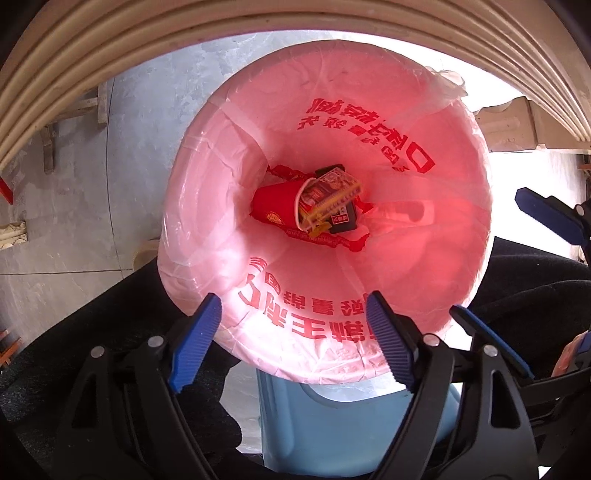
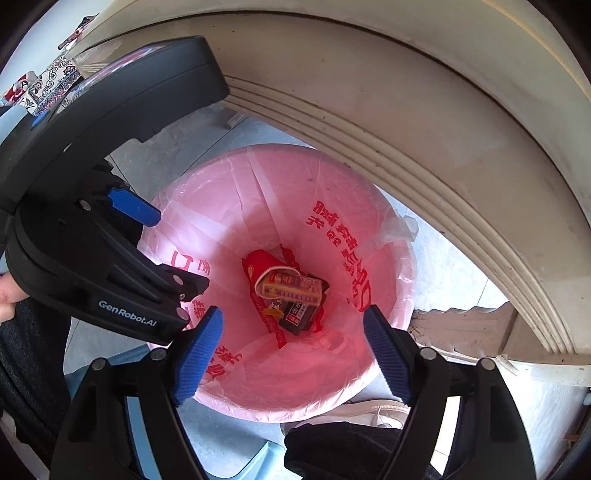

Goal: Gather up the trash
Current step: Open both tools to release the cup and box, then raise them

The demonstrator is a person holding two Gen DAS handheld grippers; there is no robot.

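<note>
A bin lined with a pink plastic bag printed with red characters stands on the floor; it also shows in the right wrist view. At its bottom lie a red paper cup, a yellow-and-red box and a dark packet; the same pile shows in the right wrist view. My left gripper is open and empty above the bin's near rim. My right gripper is open and empty above the bin. The left gripper's body sits at the left of the right wrist view.
A cream table edge with grooved trim arches over the bin, also in the right wrist view. A light blue stool stands beside the bin. A white shoe and dark trousers are below. The floor is grey tile.
</note>
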